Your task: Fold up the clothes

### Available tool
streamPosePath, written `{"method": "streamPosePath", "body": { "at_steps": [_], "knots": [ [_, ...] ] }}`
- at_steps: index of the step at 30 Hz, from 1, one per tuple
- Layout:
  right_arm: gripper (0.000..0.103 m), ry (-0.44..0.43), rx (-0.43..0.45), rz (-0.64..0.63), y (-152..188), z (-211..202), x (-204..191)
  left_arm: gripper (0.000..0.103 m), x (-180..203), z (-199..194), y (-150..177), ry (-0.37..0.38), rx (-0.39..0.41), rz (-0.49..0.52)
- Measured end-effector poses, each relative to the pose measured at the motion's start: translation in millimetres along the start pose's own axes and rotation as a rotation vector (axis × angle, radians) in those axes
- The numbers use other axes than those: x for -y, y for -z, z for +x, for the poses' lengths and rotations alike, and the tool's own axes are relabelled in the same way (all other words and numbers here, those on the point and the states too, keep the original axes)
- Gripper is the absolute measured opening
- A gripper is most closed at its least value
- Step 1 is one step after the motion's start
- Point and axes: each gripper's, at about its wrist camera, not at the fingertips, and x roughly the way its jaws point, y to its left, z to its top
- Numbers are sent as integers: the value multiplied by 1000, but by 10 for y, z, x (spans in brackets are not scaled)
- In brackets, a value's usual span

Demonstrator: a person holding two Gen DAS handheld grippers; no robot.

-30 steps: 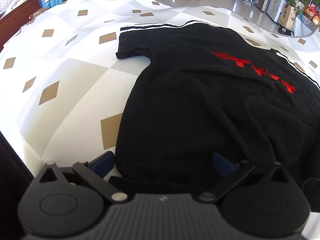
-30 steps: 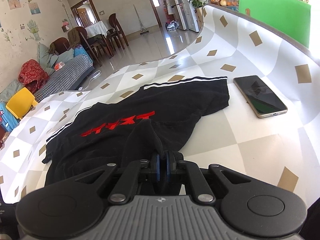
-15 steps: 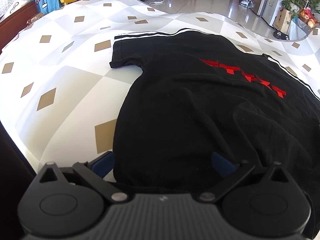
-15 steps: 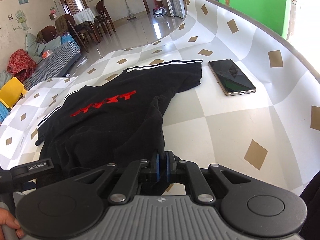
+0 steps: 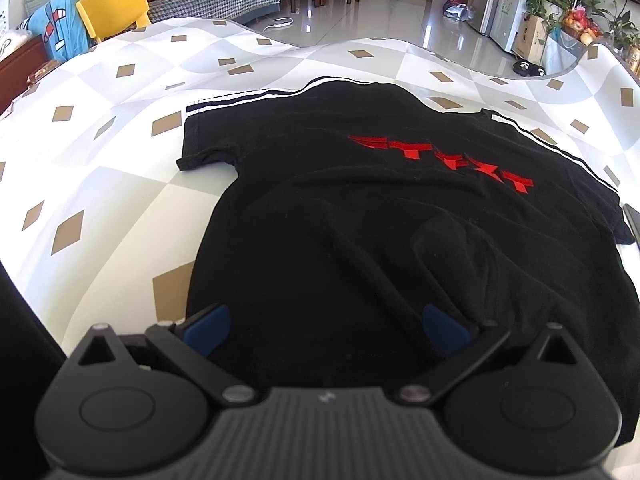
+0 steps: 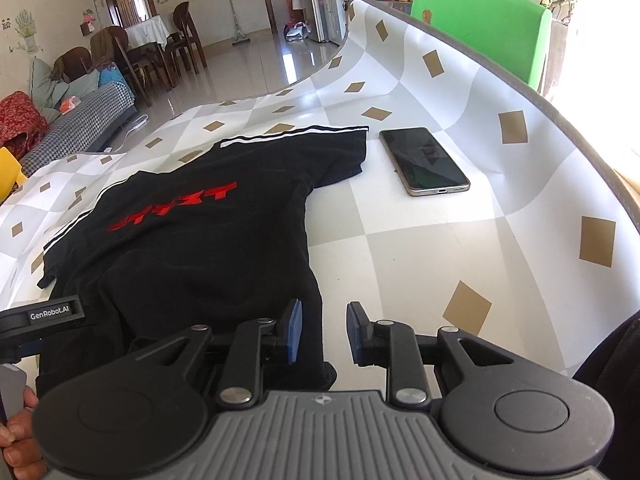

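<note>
A: How many garments are on the table (image 6: 400, 264)?

B: One black T-shirt (image 5: 360, 216), spread flat with its hem along the near edge and one line of red lettering (image 5: 440, 158) across the chest. Two sleeves show, each with white stripes.

A: And the tongs?

B: Two. The left gripper (image 5: 324, 326) is released, its blue pads wide apart over the hem at the near edge. The right gripper (image 6: 322, 332) is also parted, holding nothing; one pad (image 6: 294, 330) sits over the shirt's near right corner, the other over bare table.

A: Anything else?

B: One phone (image 6: 424, 160), just beside the right sleeve, toward the far right edge
</note>
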Motion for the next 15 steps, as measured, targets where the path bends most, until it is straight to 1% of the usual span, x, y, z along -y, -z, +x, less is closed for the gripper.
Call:
{"method": "streamPosePath", "body": {
  "at_steps": [4,6,8,15],
  "knots": [
    [25,-33,16,-13,-7,-9,-53,103,58,-2,22,15,5,29],
    [28,-62,15,-36,-1,0,-107,103,66,6,38,18,-1,36],
    [29,-76,9,-60,15,17,-164,103,75,7,44,19,-1,40],
    [29,-85,-63,-86,-73,166,-300,103,90,-15,36,23,8,56]
  ]
}}
